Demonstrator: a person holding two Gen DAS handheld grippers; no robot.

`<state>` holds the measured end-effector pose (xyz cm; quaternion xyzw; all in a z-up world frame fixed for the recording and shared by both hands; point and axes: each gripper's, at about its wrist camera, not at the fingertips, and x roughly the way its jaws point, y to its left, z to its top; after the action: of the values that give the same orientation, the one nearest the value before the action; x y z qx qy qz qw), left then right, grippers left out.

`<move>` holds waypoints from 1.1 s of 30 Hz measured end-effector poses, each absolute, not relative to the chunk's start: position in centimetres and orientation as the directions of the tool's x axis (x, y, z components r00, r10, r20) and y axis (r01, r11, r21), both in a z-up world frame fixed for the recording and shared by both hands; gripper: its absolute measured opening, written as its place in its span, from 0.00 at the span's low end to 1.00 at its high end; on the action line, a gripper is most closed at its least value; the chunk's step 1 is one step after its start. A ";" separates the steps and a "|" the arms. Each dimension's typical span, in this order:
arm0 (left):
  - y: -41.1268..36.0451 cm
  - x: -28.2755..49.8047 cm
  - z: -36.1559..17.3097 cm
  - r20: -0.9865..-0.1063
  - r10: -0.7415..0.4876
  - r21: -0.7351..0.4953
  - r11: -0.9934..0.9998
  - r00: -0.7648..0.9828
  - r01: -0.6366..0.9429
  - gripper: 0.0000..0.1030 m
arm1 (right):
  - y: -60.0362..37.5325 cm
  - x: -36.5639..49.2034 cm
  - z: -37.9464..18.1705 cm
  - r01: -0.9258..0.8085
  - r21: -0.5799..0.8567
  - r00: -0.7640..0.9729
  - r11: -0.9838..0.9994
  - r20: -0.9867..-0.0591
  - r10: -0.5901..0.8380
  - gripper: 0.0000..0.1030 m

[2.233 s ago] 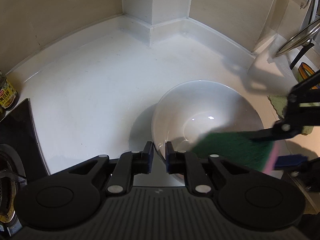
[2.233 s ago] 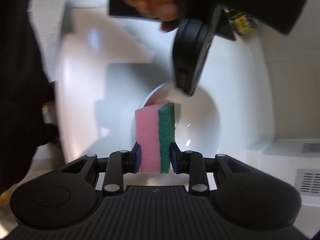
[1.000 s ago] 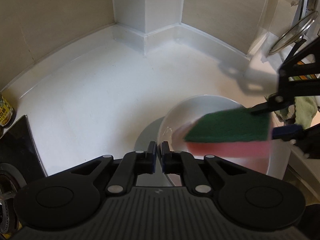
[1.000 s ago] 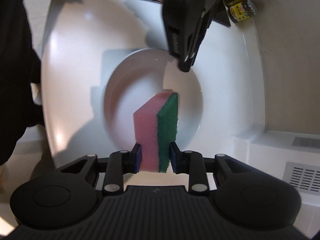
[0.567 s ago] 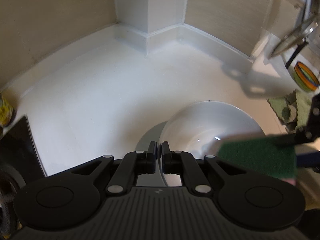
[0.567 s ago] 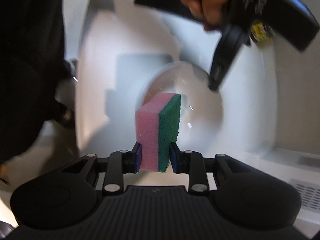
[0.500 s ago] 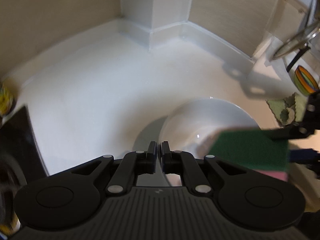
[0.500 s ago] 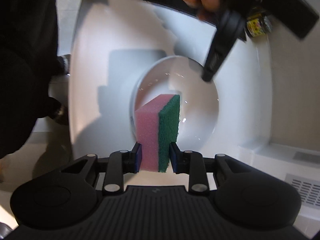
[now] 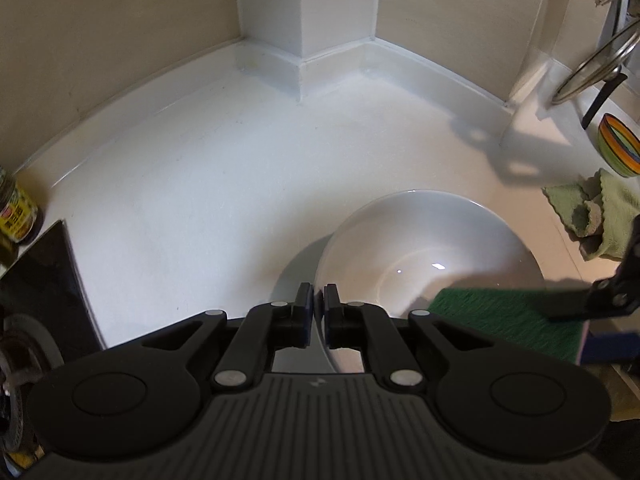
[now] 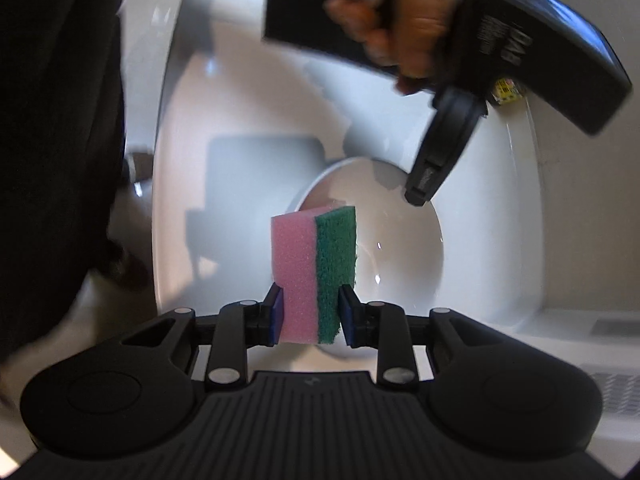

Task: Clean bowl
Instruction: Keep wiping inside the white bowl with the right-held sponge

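A white bowl [image 9: 432, 240] stands on the white counter [image 9: 200, 184]. My left gripper [image 9: 319, 312] is shut on the bowl's near-left rim. The bowl also shows in the right wrist view [image 10: 400, 248], with the left gripper [image 10: 420, 196] at its far rim. My right gripper [image 10: 312, 316] is shut on a pink and green sponge [image 10: 314, 268] and holds it over the bowl's near edge. In the left wrist view the sponge [image 9: 504, 320] shows its green side over the bowl's right part.
A green cloth [image 9: 596, 212] and a striped bowl [image 9: 618, 148] lie at the right. A pan lid [image 9: 592, 68] leans at the far right. A jar [image 9: 14, 208] and a black stove edge [image 9: 44, 280] are at the left. Walls meet behind the counter.
The sponge has swept back and forth over the bowl's inside and now sits at its right edge. The left gripper has kept its hold on the rim.
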<state>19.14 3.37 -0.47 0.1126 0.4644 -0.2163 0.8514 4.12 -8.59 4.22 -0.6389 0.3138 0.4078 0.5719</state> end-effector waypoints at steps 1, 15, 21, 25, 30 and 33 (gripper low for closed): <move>3.4 19.1 -0.5 -0.839 -0.263 -0.008 0.881 0.476 0.473 0.03 | -8.3 4.3 4.0 -0.862 -0.484 0.481 -0.150 -0.875 0.059 0.24; 4.7 15.6 -0.5 -0.841 -0.215 -0.050 0.945 0.497 0.323 0.06 | -8.5 3.7 2.5 -0.828 -0.551 0.548 -0.107 -0.835 0.051 0.24; 4.0 17.3 -0.4 -0.844 -0.225 -0.023 0.922 0.488 0.386 0.03 | -7.8 2.5 3.8 -0.867 -0.492 0.478 -0.084 -0.866 0.147 0.24; 3.6 18.8 -0.5 -0.841 -0.255 -0.042 0.910 0.477 0.412 0.05 | -8.1 2.3 3.4 -0.848 -0.513 0.502 -0.135 -0.858 0.113 0.24; 4.5 16.6 -0.5 -0.837 -0.260 -0.076 0.926 0.482 0.369 0.05 | -7.9 3.3 2.9 -0.840 -0.530 0.527 -0.118 -0.848 0.054 0.24; 5.2 15.2 -0.6 -0.829 -0.281 -0.098 0.925 0.484 0.368 0.07 | -7.4 4.4 2.2 -0.850 -0.523 0.523 -0.058 -0.852 0.028 0.24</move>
<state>15.19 5.17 -0.65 0.0463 0.4719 -0.1885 0.8600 4.44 -7.41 2.22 -0.6300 0.3263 0.3636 0.6036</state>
